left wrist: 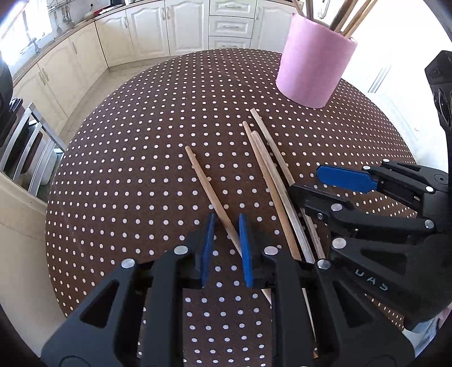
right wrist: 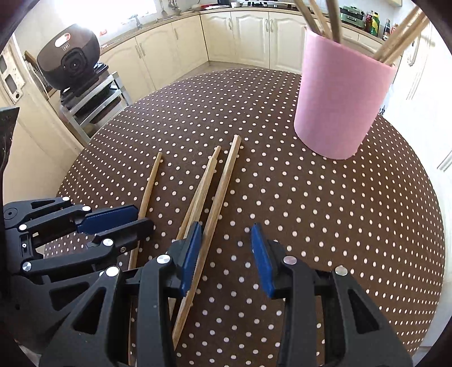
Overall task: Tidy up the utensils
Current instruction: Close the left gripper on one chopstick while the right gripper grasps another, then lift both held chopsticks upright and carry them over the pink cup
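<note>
A home kitchen: cream panelled cabinets (right wrist: 248, 36) with drawers run under a countertop (right wrist: 158, 22) along the walls, a tap (left wrist: 32, 45) stands by a bright window, bottles (right wrist: 375, 24) line the counter, and a polka-dot cloth covers the round desk (right wrist: 310, 211).

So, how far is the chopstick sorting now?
Done: several wooden chopsticks stand in the pink cylindrical holder. In hand: nothing gripped yet; the open left tool straddles one loose chopstick, the open right tool a second chopstick. Left: four chopsticks lie on the dotted brown tablecloth.
</note>
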`<state>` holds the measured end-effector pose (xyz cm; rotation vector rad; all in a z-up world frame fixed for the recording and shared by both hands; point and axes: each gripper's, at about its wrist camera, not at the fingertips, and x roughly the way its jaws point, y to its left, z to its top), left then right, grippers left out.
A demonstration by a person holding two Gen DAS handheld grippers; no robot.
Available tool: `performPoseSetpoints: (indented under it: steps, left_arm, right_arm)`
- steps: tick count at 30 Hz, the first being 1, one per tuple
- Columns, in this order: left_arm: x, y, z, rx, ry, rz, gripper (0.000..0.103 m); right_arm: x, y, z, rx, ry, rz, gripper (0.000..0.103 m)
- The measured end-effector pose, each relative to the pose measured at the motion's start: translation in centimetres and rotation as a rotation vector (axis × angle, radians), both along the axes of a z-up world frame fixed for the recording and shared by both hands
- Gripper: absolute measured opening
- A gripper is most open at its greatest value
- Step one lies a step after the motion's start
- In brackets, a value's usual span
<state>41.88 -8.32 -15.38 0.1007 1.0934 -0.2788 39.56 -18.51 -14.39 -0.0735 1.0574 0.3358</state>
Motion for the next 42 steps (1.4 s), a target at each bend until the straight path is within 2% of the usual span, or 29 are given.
performPoseSetpoints:
  steps: [8, 11, 12, 17, 23, 33, 42]
  left_arm:
    - [1.5, 0.6, -0.1, -0.010, 0.013, 0.020, 0.017]
    - [2.0, 0.4, -0.1, -0.004, 0.006, 0.028, 0.016]
    - [2.1, 0.3, -0.1, 0.000, 0.002, 0.029, 0.014]
    - [2.2, 0.9, -0.1, -0.026, -0.006, 0.042, 0.007]
    - [2.0, 2.1, 0.5, -0.060, -0.008, 0.066, 0.006]
    - [-0.8, 2.5, 5.9, -0.125, -0.084, 0.046, 0.006]
    - [-5.1, 2.2, 11.1, -0.144, -0.182, 0.017, 0.006]
  right_arm:
    - [1.4, 1.3, -0.1, -0.067, -0.019, 0.001, 0.027]
    - [2.0, 1.4, -0.1, -0.077, -0.028, -0.003, 0.016]
    - [2.3, 1.6, -0.2, -0.074, -0.031, -0.005, 0.010]
    - [2.5, 0.8, -0.3, -0.031, -0.039, -0.023, 0.006]
    - [1.1, -1.2, 1.0, 0.030, -0.051, -0.030, 0.005]
    - [-3.0, -3.1, 6.7, 0.125, -0.145, 0.004, 0.005]
    - [-6.3, -4.6, 10.8, 0.199, -0.215, 0.025, 0.005]
